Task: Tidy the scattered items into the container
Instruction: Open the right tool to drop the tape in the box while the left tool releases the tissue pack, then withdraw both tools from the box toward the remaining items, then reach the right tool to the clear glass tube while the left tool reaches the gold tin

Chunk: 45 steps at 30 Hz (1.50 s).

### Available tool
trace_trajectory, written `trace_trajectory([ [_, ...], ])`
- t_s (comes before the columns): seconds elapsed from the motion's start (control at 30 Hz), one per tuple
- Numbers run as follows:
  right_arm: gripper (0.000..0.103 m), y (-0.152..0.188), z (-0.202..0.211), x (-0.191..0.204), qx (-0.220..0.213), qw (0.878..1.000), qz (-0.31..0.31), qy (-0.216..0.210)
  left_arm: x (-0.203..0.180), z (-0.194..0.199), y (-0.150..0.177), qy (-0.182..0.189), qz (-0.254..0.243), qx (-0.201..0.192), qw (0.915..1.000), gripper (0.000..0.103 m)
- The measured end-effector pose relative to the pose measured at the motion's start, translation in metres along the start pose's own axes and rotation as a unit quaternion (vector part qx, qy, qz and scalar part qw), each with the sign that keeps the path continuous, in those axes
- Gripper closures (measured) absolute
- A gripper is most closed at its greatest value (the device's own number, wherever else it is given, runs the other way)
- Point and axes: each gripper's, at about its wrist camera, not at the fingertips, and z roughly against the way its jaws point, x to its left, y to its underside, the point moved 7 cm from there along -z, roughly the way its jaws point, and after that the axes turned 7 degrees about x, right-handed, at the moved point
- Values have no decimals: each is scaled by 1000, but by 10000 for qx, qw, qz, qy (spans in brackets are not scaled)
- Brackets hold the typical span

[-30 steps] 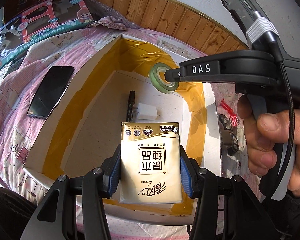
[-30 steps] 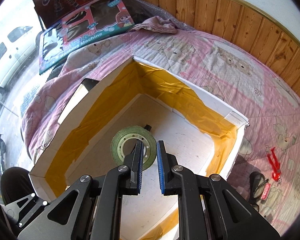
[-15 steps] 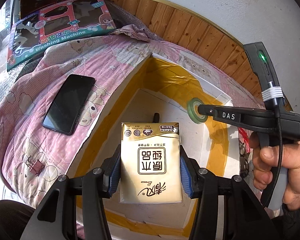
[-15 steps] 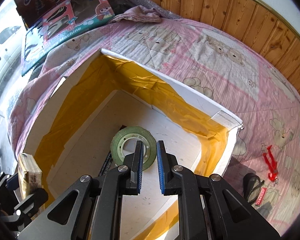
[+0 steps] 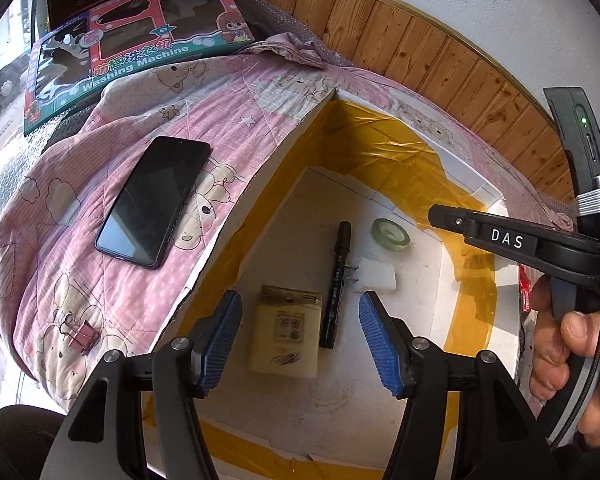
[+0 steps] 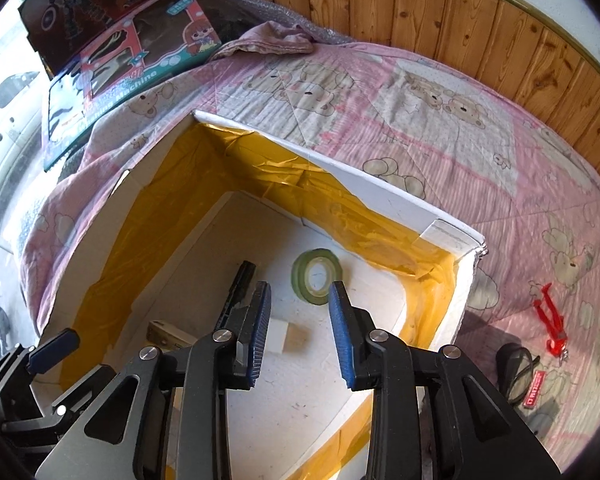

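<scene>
Two tongs hang spread and empty over the white foam box lined with yellow tape (image 5: 284, 152), so both loads now lie inside it. Directly under the left tongs (image 5: 300, 320), between its blue pads, rests the flat beige tissue packet (image 5: 286, 332); half a second ago it was pinched there upright. Just beyond lie the black marker pen (image 5: 337, 284) and the small white plug block (image 5: 376, 280). Past the tips of the right tongs (image 6: 299, 312) the green ring of tape (image 6: 317, 276) lies flat on the floor near the far wall; earlier these fingers pressed it. I judge the wide opening is for a clean release. Left of the left tongs, outside the box on the pink quilt (image 5: 100, 240), the pink binder clip (image 5: 80, 334) and, farther, the black smartphone (image 5: 154, 200) wait to be collected.
</scene>
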Motion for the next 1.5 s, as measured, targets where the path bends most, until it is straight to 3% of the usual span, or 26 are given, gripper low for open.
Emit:
trace_trajectory([
  [0.33,71,45,66,-4,-539,9934,-314,-961,-13,37,18,228,-49,-288,9993,40],
  [0.53,71,90,101,1,-839,9856,-251,-1449,-47,76,35,177,-619,-831,9945,40],
  [0.67,71,123,109,-4,-907,9824,-385,-1588,-74,92,47,346,-1011,-1011,9891,40],
  [0.87,71,172,106,-35,-854,9801,-808,-1600,-113,96,74,568,-1517,-896,9827,40],
  [1.03,71,209,99,-86,-802,9760,-1433,-1430,-143,87,94,742,-1807,-656,9785,40],
  [1.27,69,261,85,-176,-705,9558,-2667,-1015,-187,70,116,975,-2225,-298,9696,40],
  [1.5,69,278,65,-210,-536,9457,-3097,-829,-228,37,127,1106,-2505,142,9617,40],
])
